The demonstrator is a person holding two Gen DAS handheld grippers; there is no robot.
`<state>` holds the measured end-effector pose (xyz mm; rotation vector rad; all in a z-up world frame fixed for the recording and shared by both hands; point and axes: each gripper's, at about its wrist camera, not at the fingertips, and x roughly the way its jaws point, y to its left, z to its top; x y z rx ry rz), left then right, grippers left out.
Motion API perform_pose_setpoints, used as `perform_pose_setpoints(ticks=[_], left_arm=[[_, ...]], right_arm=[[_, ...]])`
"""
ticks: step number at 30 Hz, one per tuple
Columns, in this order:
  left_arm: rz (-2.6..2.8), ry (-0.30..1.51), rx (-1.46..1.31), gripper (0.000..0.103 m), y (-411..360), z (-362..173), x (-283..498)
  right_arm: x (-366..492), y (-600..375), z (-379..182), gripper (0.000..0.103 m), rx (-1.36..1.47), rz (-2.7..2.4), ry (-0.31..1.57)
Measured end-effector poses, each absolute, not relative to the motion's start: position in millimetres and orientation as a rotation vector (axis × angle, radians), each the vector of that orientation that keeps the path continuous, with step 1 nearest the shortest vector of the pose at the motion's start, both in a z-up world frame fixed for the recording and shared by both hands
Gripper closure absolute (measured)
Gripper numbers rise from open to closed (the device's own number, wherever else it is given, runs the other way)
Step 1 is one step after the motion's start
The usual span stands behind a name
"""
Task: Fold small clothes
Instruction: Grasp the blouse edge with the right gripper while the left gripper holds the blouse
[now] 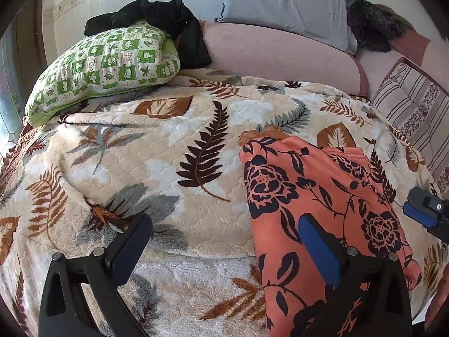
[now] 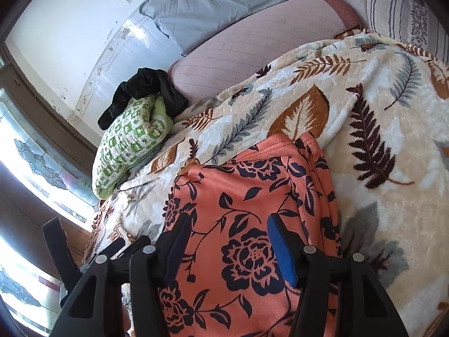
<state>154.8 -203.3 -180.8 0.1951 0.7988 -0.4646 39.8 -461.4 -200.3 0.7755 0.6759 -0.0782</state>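
Note:
An orange garment with dark navy flowers (image 1: 317, 196) lies folded on the leaf-print blanket (image 1: 168, 146). My left gripper (image 1: 224, 227) is open and empty; its right finger hangs over the garment's left edge and its left finger over the blanket. My right gripper (image 2: 228, 227) is open and empty just above the garment (image 2: 247, 196). The right gripper's blue-padded tip (image 1: 423, 210) shows at the right edge of the left wrist view.
A green checked pillow (image 1: 103, 67) with black clothing (image 1: 157, 19) on it lies at the far left. A pink bolster (image 1: 280, 53), a grey pillow (image 1: 283, 2) and a striped cushion (image 1: 415, 106) line the back. A window (image 2: 36, 168) is at the left.

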Motion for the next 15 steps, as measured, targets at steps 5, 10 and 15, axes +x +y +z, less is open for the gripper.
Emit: perform_pose_setpoints(ticks=[5, 10, 15], left_arm=[[-0.479, 0.801, 0.201, 0.0, -203, -181, 148], [-0.493, 0.812, 0.219, 0.0, -206, -186, 139], [-0.498, 0.826, 0.244, 0.0, -210, -193, 133]], right_arm=[[13, -452, -209, 0.044, 0.77, -0.087, 0.722], [7, -447, -237, 0.045, 0.777, -0.102, 0.842], [4, -447, -231, 0.045, 0.764, -0.099, 0.811]])
